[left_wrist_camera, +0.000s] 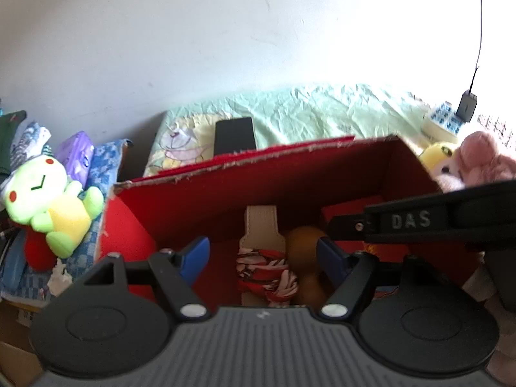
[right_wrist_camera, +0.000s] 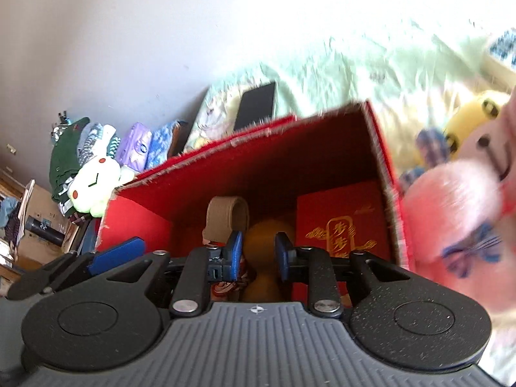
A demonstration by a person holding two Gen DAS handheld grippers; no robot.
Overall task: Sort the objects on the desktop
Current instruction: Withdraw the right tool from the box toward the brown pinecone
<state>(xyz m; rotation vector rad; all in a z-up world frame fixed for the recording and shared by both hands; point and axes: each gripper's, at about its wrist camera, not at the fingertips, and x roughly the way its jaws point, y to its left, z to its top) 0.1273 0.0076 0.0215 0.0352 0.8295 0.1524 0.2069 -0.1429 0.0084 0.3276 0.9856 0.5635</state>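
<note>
Red cardboard box (left_wrist_camera: pixel 200 213) stood open-topped on the green sheet (left_wrist_camera: pixel 322 113), its torn rim ragged along the far edge. Inside lay a beige strap (left_wrist_camera: pixel 260 225), a red-patterned cloth (left_wrist_camera: pixel 264 271), an orange object (left_wrist_camera: pixel 303 242) and a red booklet (right_wrist_camera: pixel 338 222). Left gripper (left_wrist_camera: pixel 261 258) was spread wide over the cloth, empty. Right gripper (right_wrist_camera: pixel 258 254) was narrower, flanking the orange object; contact could not be told. Pink plush (right_wrist_camera: pixel 451 219) crowded the box's right wall.
</note>
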